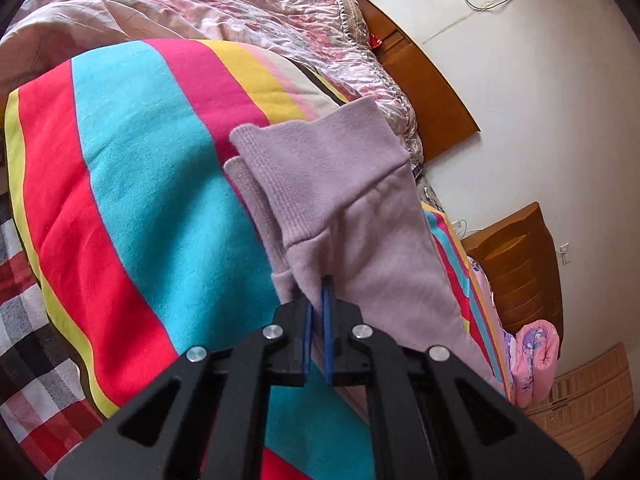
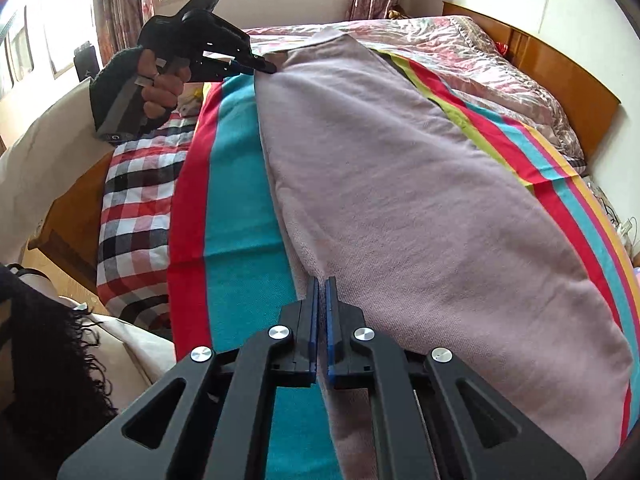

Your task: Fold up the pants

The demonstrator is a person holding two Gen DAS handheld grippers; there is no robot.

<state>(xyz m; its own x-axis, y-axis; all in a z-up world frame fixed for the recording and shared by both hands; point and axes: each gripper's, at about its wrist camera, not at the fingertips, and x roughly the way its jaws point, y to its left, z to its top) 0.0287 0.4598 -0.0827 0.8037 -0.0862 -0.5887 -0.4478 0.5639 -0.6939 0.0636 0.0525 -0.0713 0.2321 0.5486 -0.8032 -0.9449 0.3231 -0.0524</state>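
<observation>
On a bed with a striped blanket [image 2: 240, 208], lilac pants [image 2: 400, 200] are lying stretched out lengthwise. In the right wrist view their long axis is running from the near edge of the bed up toward the far end, where a person's hand [image 2: 160, 80] is holding the left gripper [image 2: 270, 67].

That left gripper is clenching the far end of the pants. In its own view the left gripper [image 1: 318, 284] is pinching the cloth just below the ribbed cuffs [image 1: 304, 168], with both cuffs sticking up beyond the closed blue pads. The cuff end is being lifted slightly off the blanket.

At the near end, the right gripper [image 2: 322, 284] is also closed, its pads pressed together at the left edge of the pants near the waist. Fabric seems to be nipped between the tips, though how much is hard to tell.

So each gripper is holding one end, and the pants are lying between them as one long strip, legs stacked. The left gripper is the nearer one to the cuffs; the right is the nearer one to the waist. The coming fold probably depends on this line: bringing the cuff end along the long axis toward the waist would halve the length.

A pink quilt [image 2: 480, 52] is bunching at the far right beside a wooden headboard [image 2: 560, 68]. A checked sheet [image 2: 132, 208] is showing at the left.
</observation>
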